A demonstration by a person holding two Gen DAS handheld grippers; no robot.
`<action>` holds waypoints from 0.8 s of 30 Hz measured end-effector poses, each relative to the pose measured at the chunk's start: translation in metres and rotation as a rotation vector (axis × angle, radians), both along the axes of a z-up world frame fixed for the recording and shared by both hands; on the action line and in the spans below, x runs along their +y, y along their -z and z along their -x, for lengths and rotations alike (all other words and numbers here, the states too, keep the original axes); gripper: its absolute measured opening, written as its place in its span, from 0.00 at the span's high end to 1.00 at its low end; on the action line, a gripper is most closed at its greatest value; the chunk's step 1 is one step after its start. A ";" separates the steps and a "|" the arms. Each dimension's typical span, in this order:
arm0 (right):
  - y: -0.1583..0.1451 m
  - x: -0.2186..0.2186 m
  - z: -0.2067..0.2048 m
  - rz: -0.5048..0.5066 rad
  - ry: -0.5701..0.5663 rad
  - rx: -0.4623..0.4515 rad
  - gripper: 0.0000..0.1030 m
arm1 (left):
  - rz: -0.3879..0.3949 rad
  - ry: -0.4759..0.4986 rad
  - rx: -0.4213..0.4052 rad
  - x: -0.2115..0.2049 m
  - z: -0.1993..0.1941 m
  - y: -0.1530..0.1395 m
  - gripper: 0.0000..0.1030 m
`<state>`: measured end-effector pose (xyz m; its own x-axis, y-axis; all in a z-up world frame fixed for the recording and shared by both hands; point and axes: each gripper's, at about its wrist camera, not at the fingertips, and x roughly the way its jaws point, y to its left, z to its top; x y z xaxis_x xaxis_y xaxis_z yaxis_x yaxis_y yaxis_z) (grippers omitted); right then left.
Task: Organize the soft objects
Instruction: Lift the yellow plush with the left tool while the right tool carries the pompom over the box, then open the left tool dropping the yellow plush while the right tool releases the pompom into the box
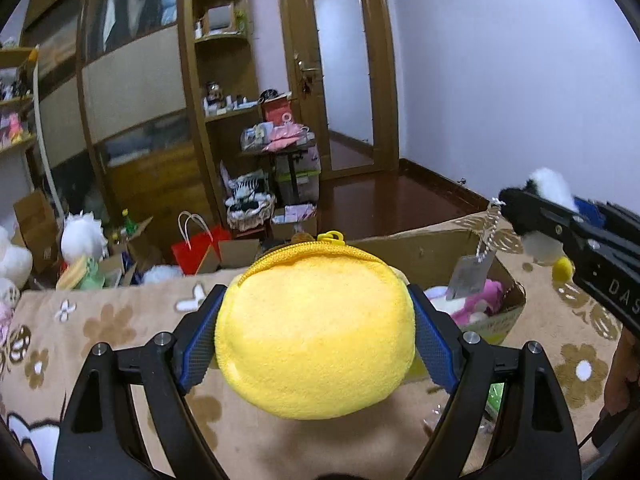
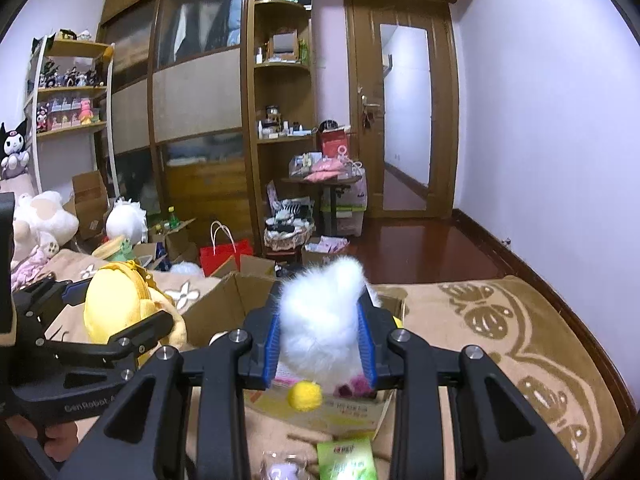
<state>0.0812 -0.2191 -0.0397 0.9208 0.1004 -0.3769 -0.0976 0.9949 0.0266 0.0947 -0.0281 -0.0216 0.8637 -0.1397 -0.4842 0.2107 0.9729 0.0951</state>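
Note:
My left gripper [image 1: 316, 332] is shut on a round yellow plush pouch [image 1: 316, 332] with a zipper, held above the blanket; it also shows in the right wrist view [image 2: 116, 308]. My right gripper [image 2: 322, 340] is shut on a fluffy white plush toy [image 2: 322, 316] with a yellow pom-pom [image 2: 306, 396], held above an open cardboard box [image 2: 224, 312]. In the left wrist view the right gripper [image 1: 520, 208] is at the right, over the same box [image 1: 432, 252], which holds pink and white soft toys [image 1: 480, 300].
A tan flowered blanket [image 2: 500, 340] covers the bed. A green packet [image 2: 348, 460] lies in front of the box. Beyond the bed are plush toys [image 2: 44, 216], a red bag [image 2: 224, 256], cartons, a wardrobe and a door [image 2: 404, 120].

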 end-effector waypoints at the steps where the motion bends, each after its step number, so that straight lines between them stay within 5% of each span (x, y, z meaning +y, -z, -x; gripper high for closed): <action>1: -0.001 0.000 0.000 0.001 0.001 -0.005 0.67 | -0.005 0.005 -0.003 -0.002 -0.003 0.000 0.17; 24: 0.030 -0.006 -0.049 0.014 0.009 0.053 0.67 | -0.009 0.039 0.008 -0.019 -0.060 0.019 0.17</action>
<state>0.1303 -0.2255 -0.0702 0.9004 0.0867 -0.4263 -0.0876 0.9960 0.0176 0.1551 -0.0472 -0.0401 0.8536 -0.1690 -0.4928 0.2496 0.9630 0.1019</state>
